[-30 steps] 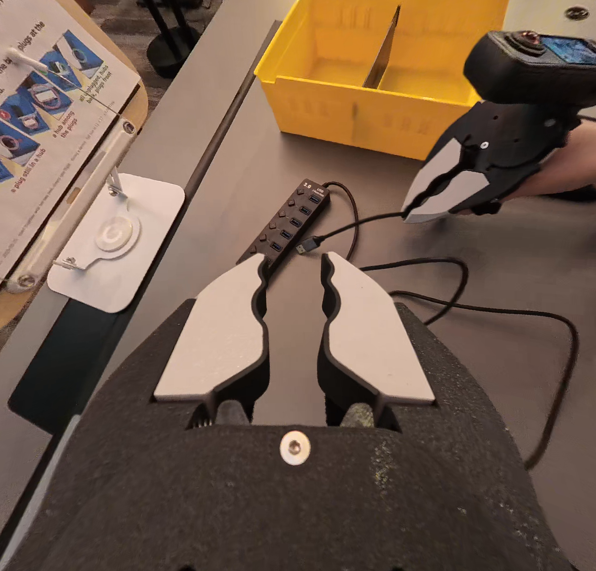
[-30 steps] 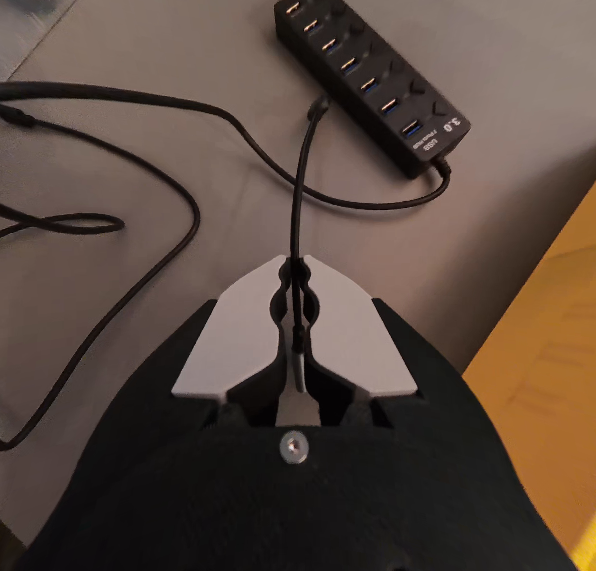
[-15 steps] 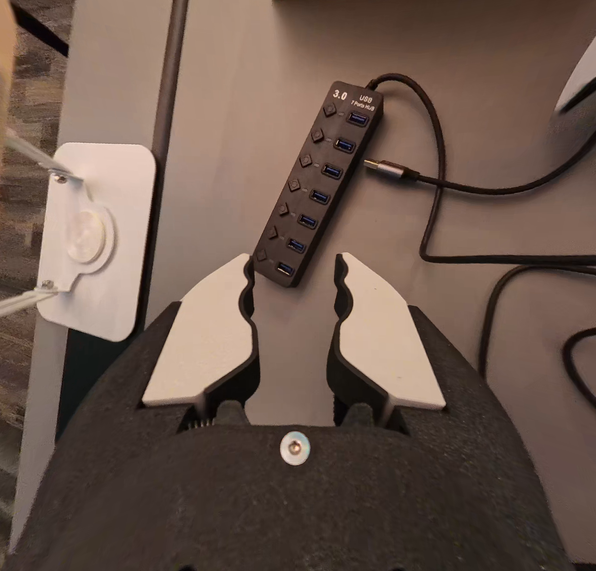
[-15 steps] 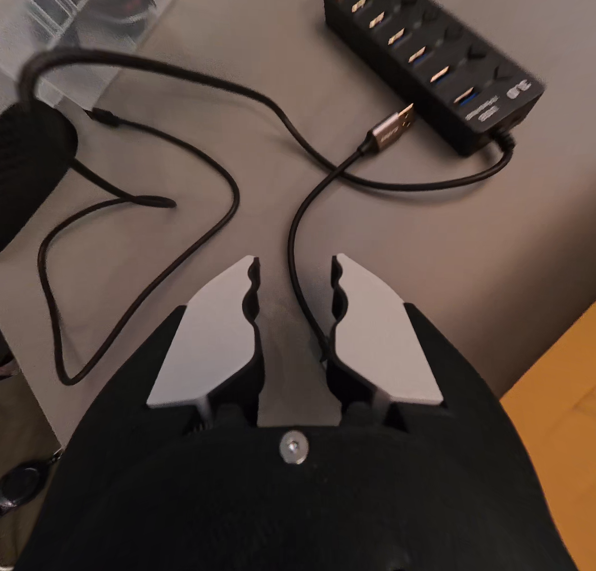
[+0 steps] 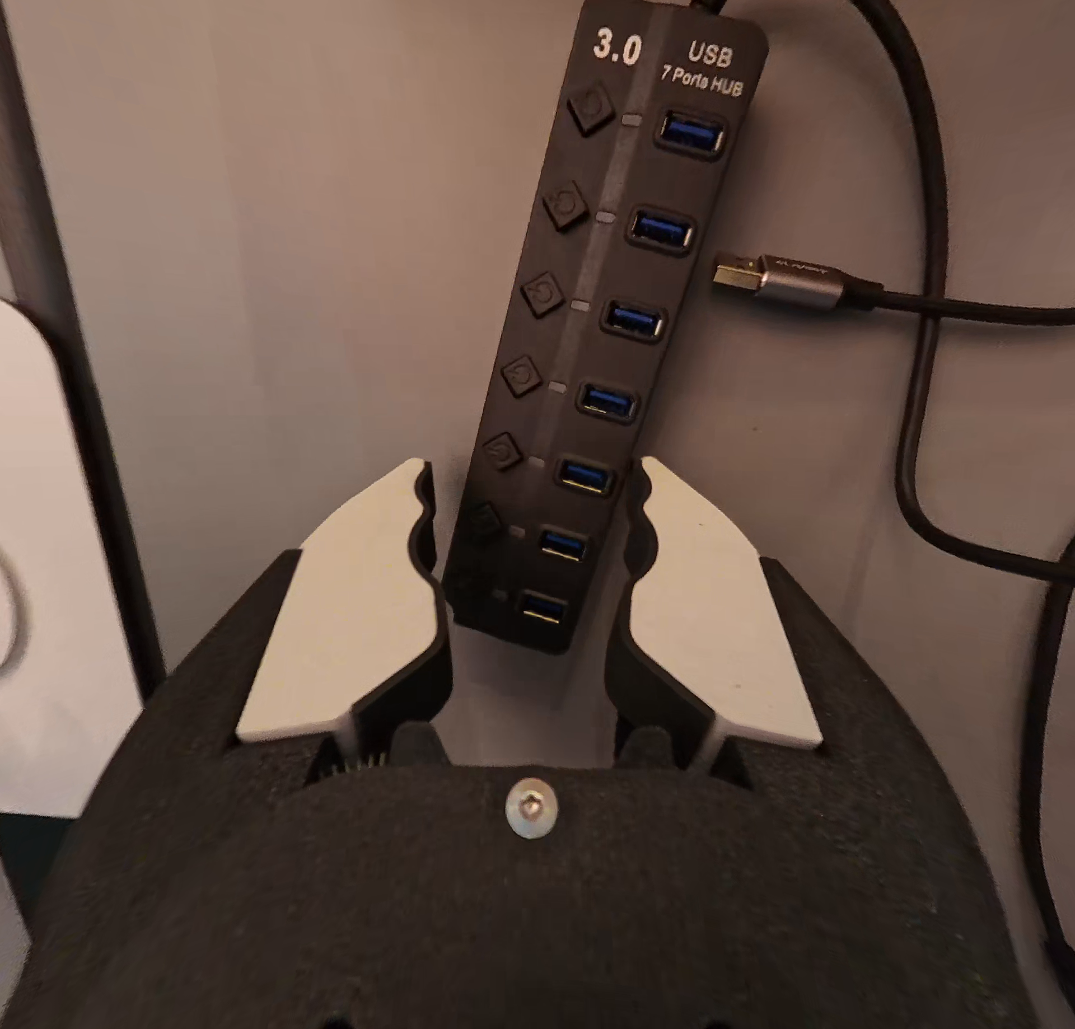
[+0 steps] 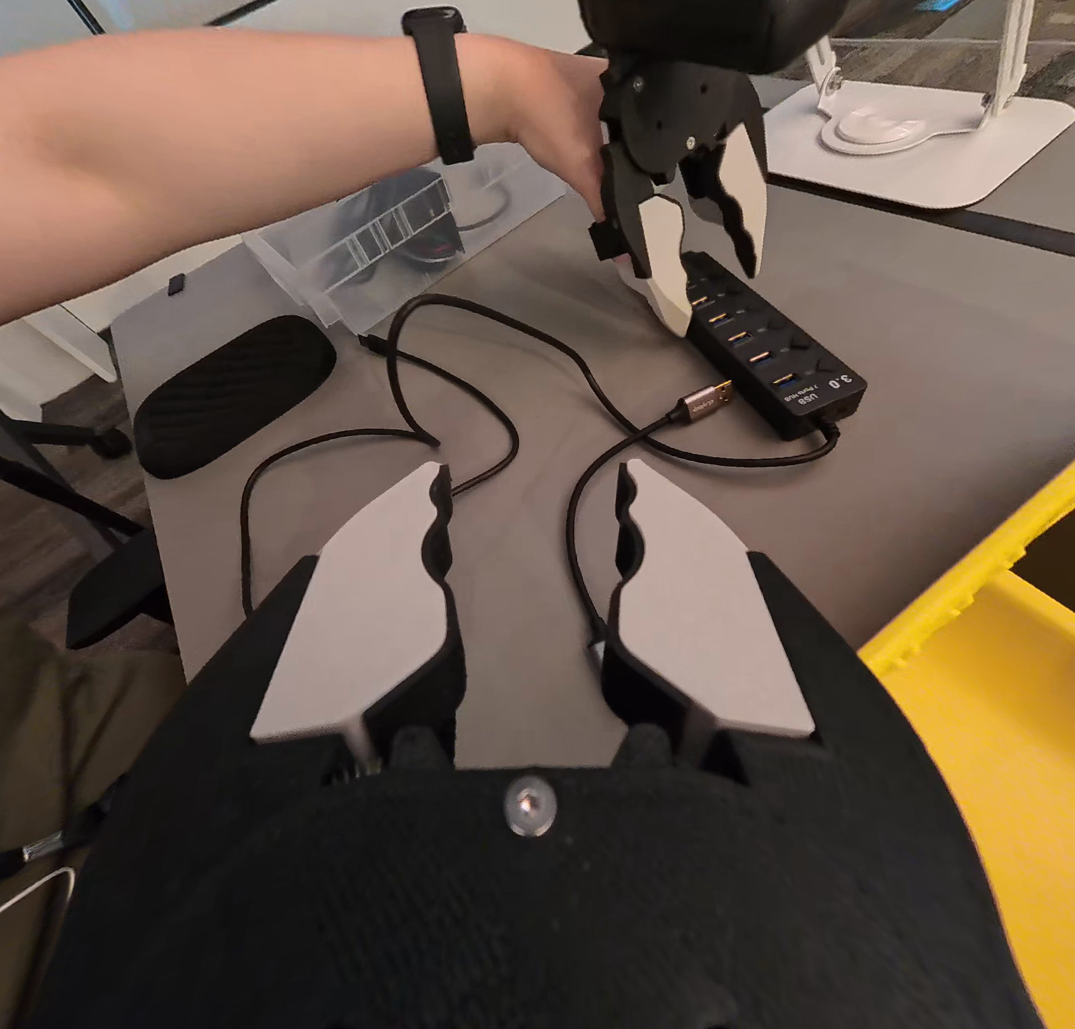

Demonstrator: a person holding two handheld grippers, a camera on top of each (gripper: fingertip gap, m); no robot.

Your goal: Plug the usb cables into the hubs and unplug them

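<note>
A black USB hub [image 5: 611, 326] with several blue ports lies on the grey table. My left gripper [image 5: 532, 466] is open and straddles the hub's near end; there is a gap at the left pad, so it does not grip. The right wrist view shows it [image 6: 712, 297] above the hub [image 6: 773, 355]. A black cable's silver USB plug [image 5: 779, 285] lies loose on the table next to the hub, unplugged. My right gripper [image 6: 532, 472] is open and holds nothing. That cable [image 6: 576, 536] lies on the table by its right finger and leads to the plug [image 6: 704, 399].
A yellow bin [image 6: 989, 623] stands at the right. A black oval case [image 6: 232, 390] and a clear plastic box [image 6: 407, 227] are at the far left. A white stand base [image 6: 907, 146] sits beyond the hub. Loose black cables [image 6: 465, 419] loop across the table. A person's arm [image 6: 232, 128] reaches in. Across from one pair of fingers to the other is roughly 25 centimeters. The plug [image 6: 704, 399] lies some 7 centimeters from my left tips, 15 centimeters from my right tips.
My right gripper opened, let go of the cable and drew back; the plug now lies beside the hub. My left gripper opened wider and moved in over the hub's near end.
</note>
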